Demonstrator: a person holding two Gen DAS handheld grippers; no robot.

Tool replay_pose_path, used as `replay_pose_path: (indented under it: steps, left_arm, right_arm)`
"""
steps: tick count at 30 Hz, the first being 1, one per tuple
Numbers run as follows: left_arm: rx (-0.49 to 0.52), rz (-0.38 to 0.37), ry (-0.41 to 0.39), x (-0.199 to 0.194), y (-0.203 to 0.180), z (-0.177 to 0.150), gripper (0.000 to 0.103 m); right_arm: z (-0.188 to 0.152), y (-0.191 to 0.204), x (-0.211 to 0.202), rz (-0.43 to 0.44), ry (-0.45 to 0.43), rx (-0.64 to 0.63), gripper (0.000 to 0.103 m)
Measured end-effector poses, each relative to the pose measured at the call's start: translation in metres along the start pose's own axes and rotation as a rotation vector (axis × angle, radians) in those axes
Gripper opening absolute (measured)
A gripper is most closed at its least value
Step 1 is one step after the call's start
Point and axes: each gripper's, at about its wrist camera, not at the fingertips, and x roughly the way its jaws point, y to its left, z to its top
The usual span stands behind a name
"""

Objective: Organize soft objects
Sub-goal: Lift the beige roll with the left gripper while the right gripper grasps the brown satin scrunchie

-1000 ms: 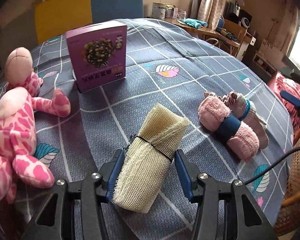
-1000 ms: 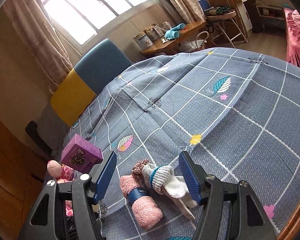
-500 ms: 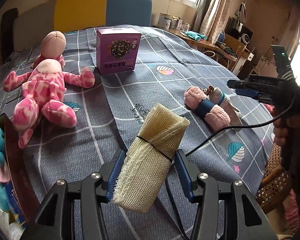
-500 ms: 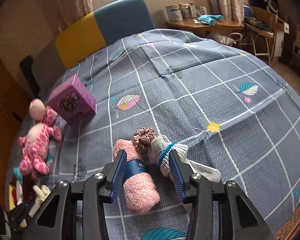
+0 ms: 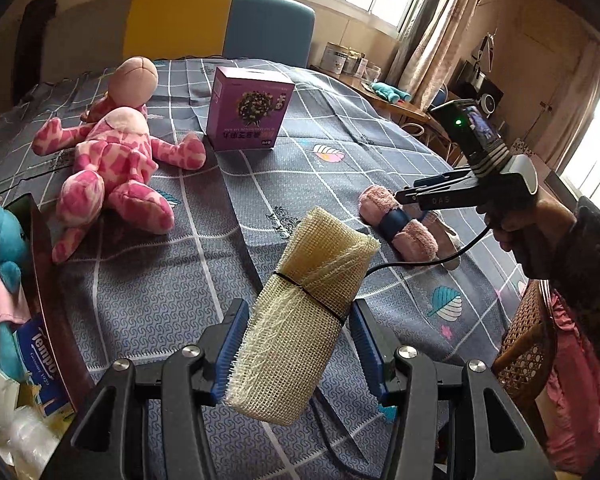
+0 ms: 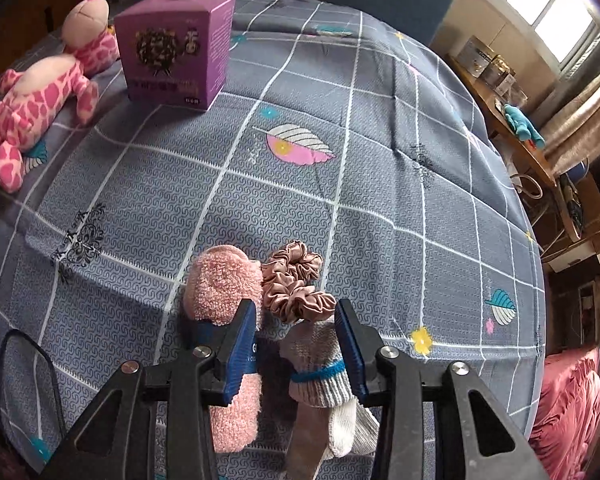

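My left gripper [image 5: 296, 344] is shut on a cream mesh cloth roll [image 5: 300, 316] tied with a black band, held above the table. My right gripper [image 6: 296, 340] is open, low over the table. Its jaws straddle a grey-and-white knitted sock bundle [image 6: 320, 372] with a blue stripe. A rolled pink towel [image 6: 220, 288] with a blue band lies beside its left finger [image 6: 240, 352]. A dusty-pink scrunchie [image 6: 294, 280] lies just ahead. The right gripper [image 5: 420, 196] also shows in the left wrist view, above the pink towel [image 5: 396, 220].
A pink spotted plush toy [image 5: 112, 160] and a purple box [image 5: 248, 108] sit on the grey checked tablecloth [image 5: 180, 272]. An open box [image 5: 44, 300] at the left holds a blue plush and tissue packs. A wicker chair [image 5: 528, 344] stands at the right.
My left gripper has lifted and pulled back with the mesh roll, bringing the storage box into view. My right gripper has come down and forward over the sock bundle, its jaws narrower.
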Motion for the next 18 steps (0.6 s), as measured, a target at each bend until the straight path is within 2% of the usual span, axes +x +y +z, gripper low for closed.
replay_pose_path:
  steps: [2,4,11,14,18]
  left_arm:
    - [-0.005,-0.005,-0.001,-0.002,0.000,-0.001,0.053]
    - [-0.008,-0.004,-0.001,-0.003,0.001,-0.002,0.053]
    - [-0.024,-0.005,-0.017,-0.009,0.004,-0.002,0.053]
    - [-0.028,0.001,-0.028,-0.013,0.005,-0.002,0.053]
    - [-0.039,0.009,-0.048,-0.021,0.008,-0.002,0.053]
  right_arm:
    - [0.003,0.002,0.003,-0.022,-0.002,-0.006,0.013]
    - [0.004,0.000,-0.001,-0.004,-0.030,0.017,0.008]
    - [0.004,-0.012,-0.030,0.005,-0.149,0.118,0.005]
    - [0.002,-0.017,-0.047,0.049,-0.201,0.178,0.005]
    - [0.000,-0.005,-0.076,0.092,-0.288,0.197,0.005]
